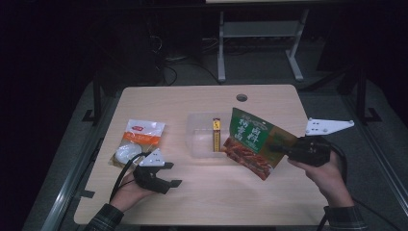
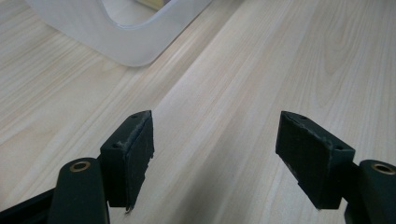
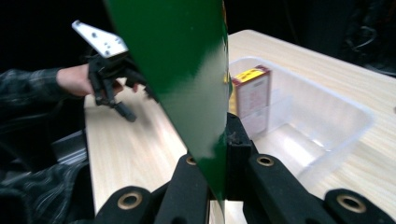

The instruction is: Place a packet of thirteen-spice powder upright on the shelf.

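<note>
My right gripper (image 1: 278,149) is shut on a green food pouch (image 1: 254,141) and holds it above the table, just right of the clear plastic bin (image 1: 198,144). In the right gripper view the green pouch (image 3: 187,84) rises edge-on from between the jaws, hiding part of the bin (image 3: 327,126). A yellow and red box (image 1: 217,134) stands inside the bin, also seen as the box (image 3: 252,98). My left gripper (image 1: 169,174) rests open at the table's front left. Its fingers (image 2: 133,154) stand wide apart over bare wood.
A white and orange packet (image 1: 137,141) with a round white item lies at the left, just behind my left gripper. The bin's corner (image 2: 130,42) lies ahead of the left jaws. A cable hole (image 1: 241,97) sits near the table's far edge.
</note>
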Tool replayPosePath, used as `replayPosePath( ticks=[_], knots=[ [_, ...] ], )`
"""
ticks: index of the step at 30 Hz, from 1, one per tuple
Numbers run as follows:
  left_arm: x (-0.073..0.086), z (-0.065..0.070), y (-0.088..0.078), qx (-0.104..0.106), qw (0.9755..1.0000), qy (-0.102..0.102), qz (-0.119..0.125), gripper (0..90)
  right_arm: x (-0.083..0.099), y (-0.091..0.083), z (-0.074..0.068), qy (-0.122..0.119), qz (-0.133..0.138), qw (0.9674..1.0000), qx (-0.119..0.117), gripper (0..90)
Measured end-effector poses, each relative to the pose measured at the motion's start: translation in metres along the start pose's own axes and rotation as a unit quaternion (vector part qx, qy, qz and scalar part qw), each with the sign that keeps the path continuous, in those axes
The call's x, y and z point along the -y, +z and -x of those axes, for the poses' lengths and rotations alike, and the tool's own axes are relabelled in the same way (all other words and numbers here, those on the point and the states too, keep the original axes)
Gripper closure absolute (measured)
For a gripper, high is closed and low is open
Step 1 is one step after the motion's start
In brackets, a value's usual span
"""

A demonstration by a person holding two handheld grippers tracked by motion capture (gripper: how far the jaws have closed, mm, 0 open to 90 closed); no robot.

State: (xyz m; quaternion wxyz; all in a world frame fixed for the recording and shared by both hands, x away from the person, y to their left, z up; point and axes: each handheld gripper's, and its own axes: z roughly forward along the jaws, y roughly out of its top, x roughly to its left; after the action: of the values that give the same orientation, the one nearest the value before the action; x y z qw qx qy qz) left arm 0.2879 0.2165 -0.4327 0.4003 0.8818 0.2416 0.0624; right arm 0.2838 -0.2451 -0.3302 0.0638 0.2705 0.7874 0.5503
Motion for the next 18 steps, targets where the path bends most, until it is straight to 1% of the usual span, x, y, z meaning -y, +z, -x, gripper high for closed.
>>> replayPosePath(
  ticks=[2,3,4,5,8,10,13,14,15,16,18],
  knots=[
    [0.0,0.0,0.0,-0.001,1.0,0.0,0.0,27.5,0.0,-0.001,0.001,0.002,0.002,1.0,0.004,89.8],
    [0.0,-0.001,0.0,0.0,1.0,0.001,-0.003,27.5,0.0,-0.002,0.003,0.005,0.005,0.9999,0.01,89.8],
    [0.0,-0.001,0.001,0.002,1.0,-0.002,-0.001,27.3,-0.001,-0.004,0.007,0.01,0.011,0.9997,0.017,89.8],
    [0.0,-0.001,0.001,0.002,1.0,-0.002,-0.001,27.2,-0.001,-0.004,0.007,0.01,0.011,0.9997,0.017,89.8],
    [-0.001,0.0,0.001,0.004,1.0,0.0,-0.001,26.6,-0.002,-0.006,0.014,0.016,0.023,0.9992,0.027,89.8],
    [-0.001,0.0,0.003,0.004,1.0,0.0,-0.003,25.9,-0.004,-0.005,0.016,0.017,0.025,0.999,0.033,89.8],
    [-0.001,0.0,0.003,0.004,1.0,0.001,-0.006,25.1,-0.007,-0.004,0.018,0.017,0.025,0.9988,0.039,89.8],
    [0.0,-0.001,0.004,0.006,0.9999,0.002,-0.009,25.1,-0.01,-0.002,0.019,0.015,0.027,0.9985,0.046,89.7],
    [0.0,-0.001,0.004,0.006,0.9999,0.002,-0.009,25.1,-0.01,-0.002,0.019,0.015,0.027,0.9985,0.046,89.7],
    [0.0,-0.001,0.004,0.006,0.9999,0.0,-0.01,25.0,-0.013,0.0,0.021,0.012,0.027,0.9982,0.052,89.8],
    [0.0,-0.001,0.004,0.006,0.9999,0.002,-0.012,25.0,-0.014,0.001,0.023,0.013,0.029,0.9981,0.053,89.8]
  ],
)
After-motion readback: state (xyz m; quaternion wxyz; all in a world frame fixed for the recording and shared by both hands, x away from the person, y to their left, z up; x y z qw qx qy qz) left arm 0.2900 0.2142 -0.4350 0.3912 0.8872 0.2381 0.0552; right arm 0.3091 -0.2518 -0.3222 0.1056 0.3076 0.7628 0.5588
